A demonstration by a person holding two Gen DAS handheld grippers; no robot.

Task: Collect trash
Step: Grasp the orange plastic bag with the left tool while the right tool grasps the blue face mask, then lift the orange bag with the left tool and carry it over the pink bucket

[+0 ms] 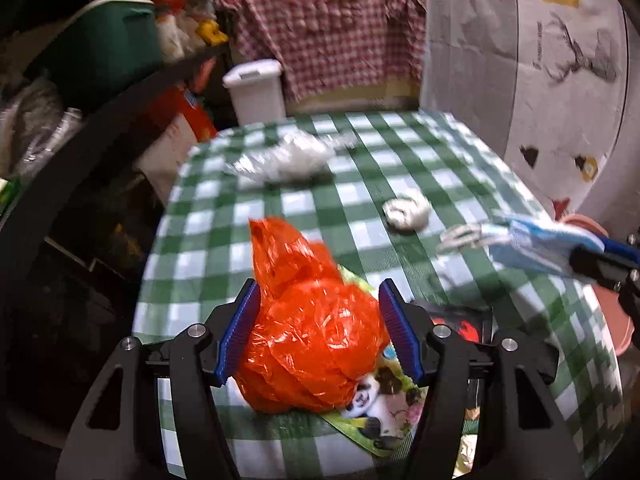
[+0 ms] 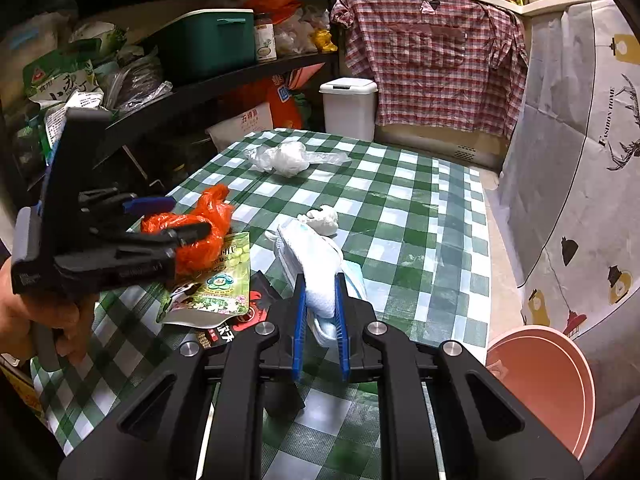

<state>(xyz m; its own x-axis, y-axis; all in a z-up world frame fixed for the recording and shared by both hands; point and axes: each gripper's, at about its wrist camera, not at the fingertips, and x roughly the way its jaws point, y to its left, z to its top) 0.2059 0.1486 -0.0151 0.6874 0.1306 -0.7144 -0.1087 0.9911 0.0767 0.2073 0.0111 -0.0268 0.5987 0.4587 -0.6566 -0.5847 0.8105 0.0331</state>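
On the green-check table (image 2: 404, 216): left gripper (image 1: 318, 330) clamped on orange bag (image 1: 304, 344), right gripper (image 2: 320, 322) clamped on blue-white mask (image 2: 316, 268); keep both squeezes firm w/ lift, then carry toward pink bin (image 2: 548, 384), likely the drop spot.

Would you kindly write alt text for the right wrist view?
The right gripper clamps a pale blue face mask above a green checked table. To its left, the left gripper closes around an orange plastic bag; a pink bin sits lower right.
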